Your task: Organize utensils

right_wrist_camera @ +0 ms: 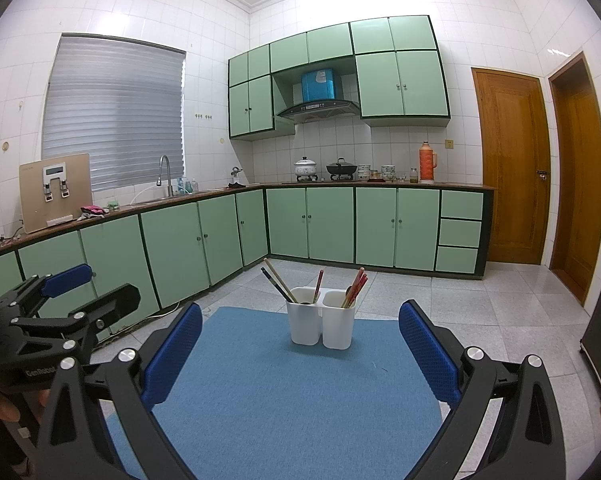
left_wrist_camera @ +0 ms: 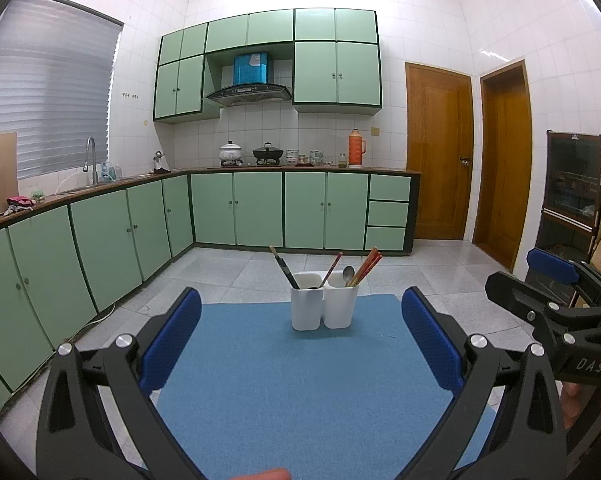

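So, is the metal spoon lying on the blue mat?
No, the spoon stands in the right cup of the white holder, beside red chopsticks.

Our two wrist views look forward, side by side, over the blue mat (left_wrist_camera: 284, 380). We share the white utensil holder (right_wrist_camera: 322, 322) ahead.

We are in a kitchen with white tile walls (left_wrist_camera: 420, 32) and a pale gray tile floor (left_wrist_camera: 452, 276). Green cabinets (left_wrist_camera: 236, 208) run under a brown counter (right_wrist_camera: 380, 186), with more up high. A window blind (right_wrist_camera: 112, 116) hangs on the left. Two brown wooden doors (left_wrist_camera: 440, 152) stand on the right.
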